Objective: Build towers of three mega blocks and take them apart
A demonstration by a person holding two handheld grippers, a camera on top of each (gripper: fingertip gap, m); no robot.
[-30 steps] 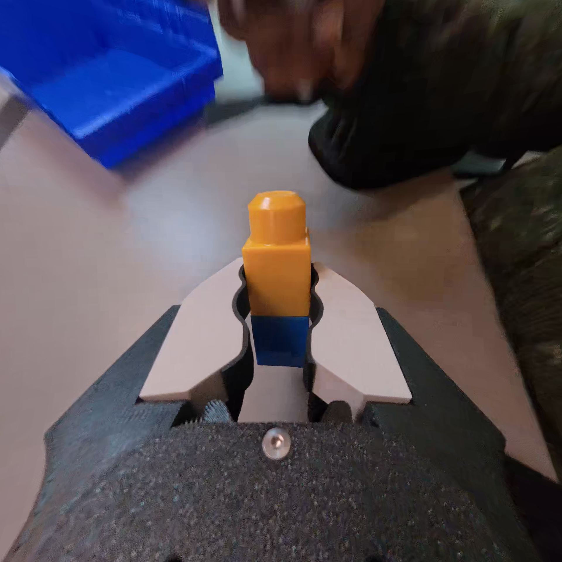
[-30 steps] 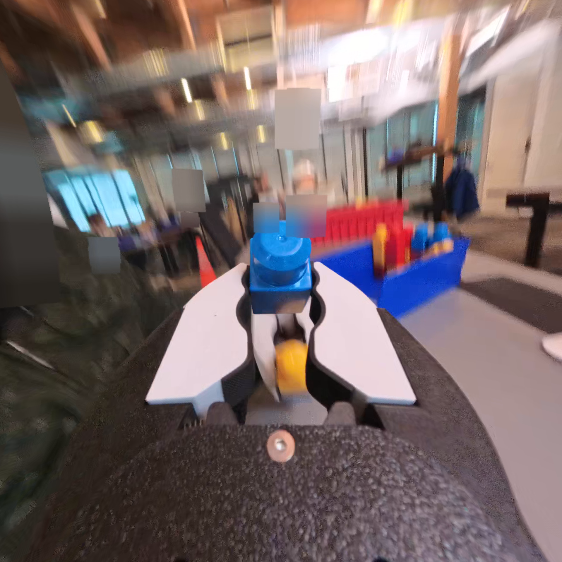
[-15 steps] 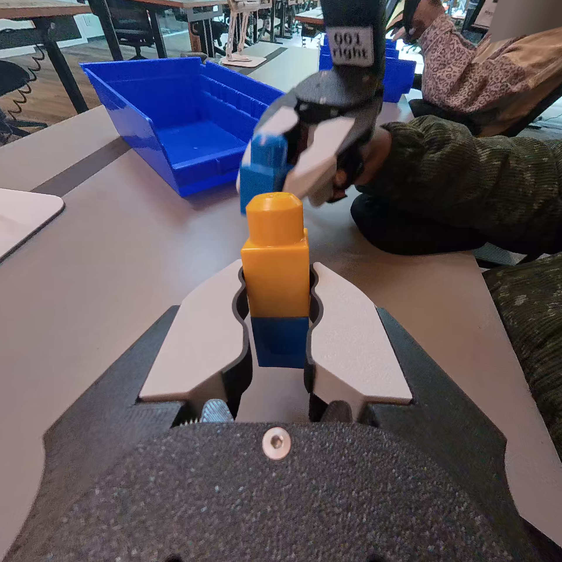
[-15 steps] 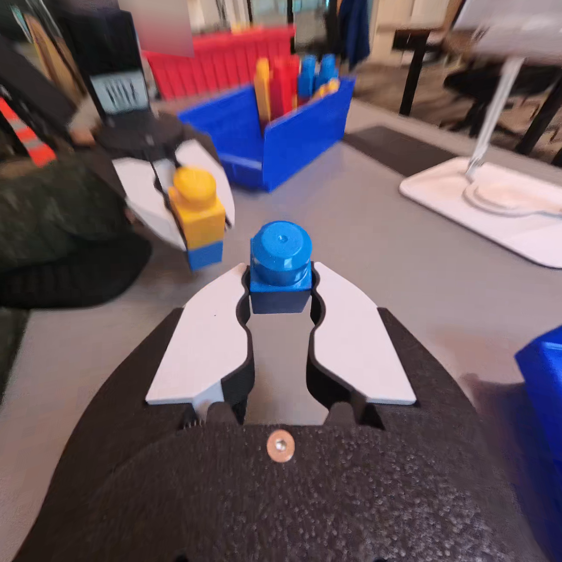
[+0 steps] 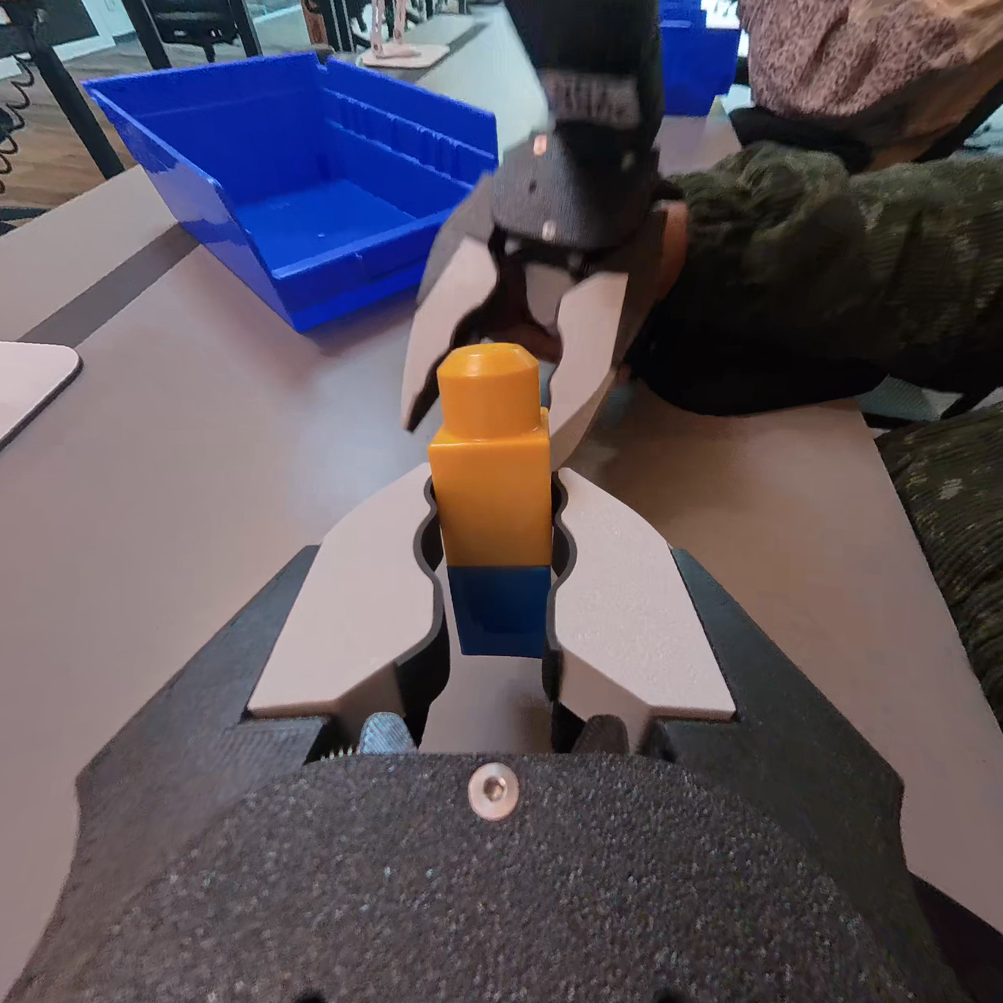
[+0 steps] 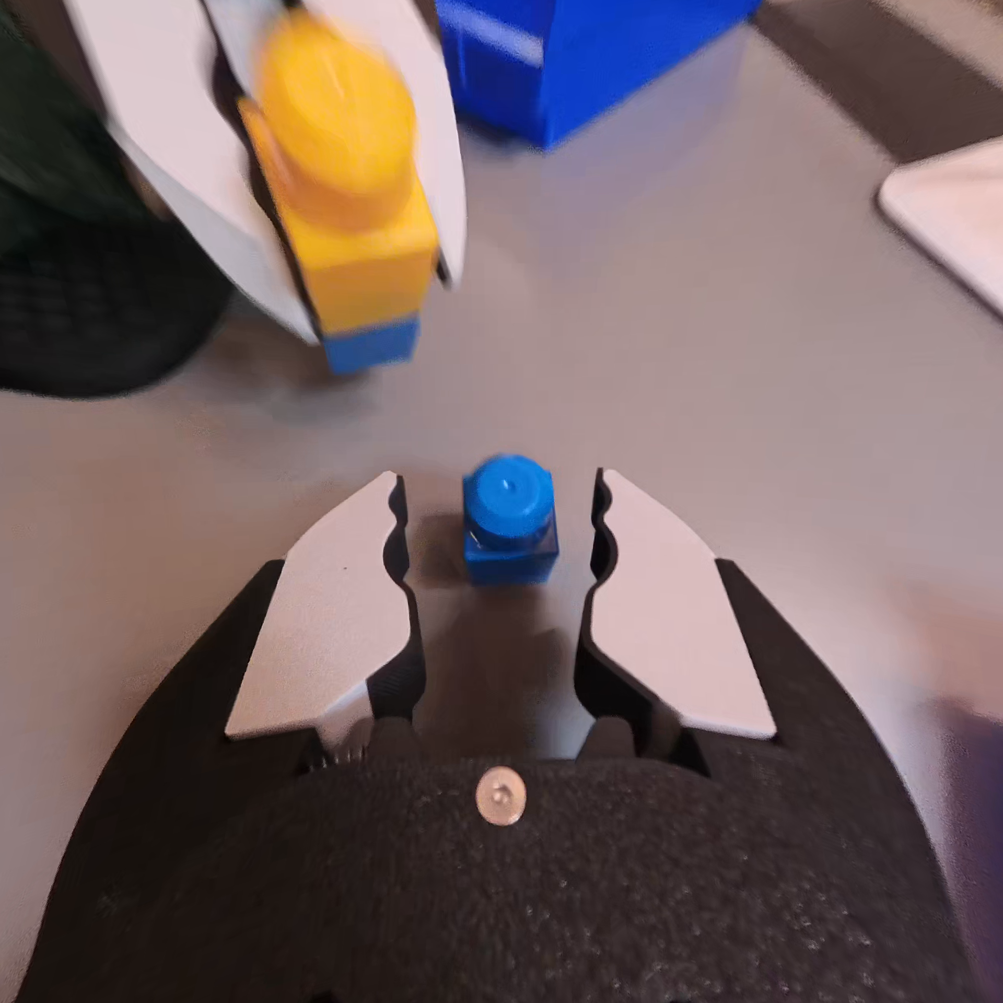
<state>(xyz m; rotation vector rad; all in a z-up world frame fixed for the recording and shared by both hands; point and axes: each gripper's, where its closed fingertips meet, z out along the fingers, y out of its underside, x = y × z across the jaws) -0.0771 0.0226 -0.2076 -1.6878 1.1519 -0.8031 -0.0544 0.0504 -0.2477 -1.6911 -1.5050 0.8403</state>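
Note:
My left gripper (image 5: 493, 488) is shut on a two-block stack, an orange block (image 5: 491, 477) on top of a dark blue block (image 5: 499, 610), held above the table. The stack also shows in the right wrist view (image 6: 358, 217), blurred, at the upper left between the left gripper's white fingers (image 6: 173, 163). My right gripper (image 6: 499, 488) is open, its fingers on either side of a single blue block (image 6: 509, 526) that stands upright on the grey table, not touching it. In the left wrist view the right gripper (image 5: 505, 401) points down, open, just behind the orange block.
An empty blue bin (image 5: 304, 184) stands at the table's far left. A second blue bin (image 6: 586, 59) is beyond the blocks in the right wrist view. A white tray (image 6: 955, 217) lies at the right edge. A dark green sleeve (image 5: 814, 271) rests on the table at the right. The tips of one gripper are about 6 centimeters away from the tips of the other.
My right gripper came down and let go of the blue block, which now stands on the table between its open fingers. The left gripper still holds the orange-and-blue stack.

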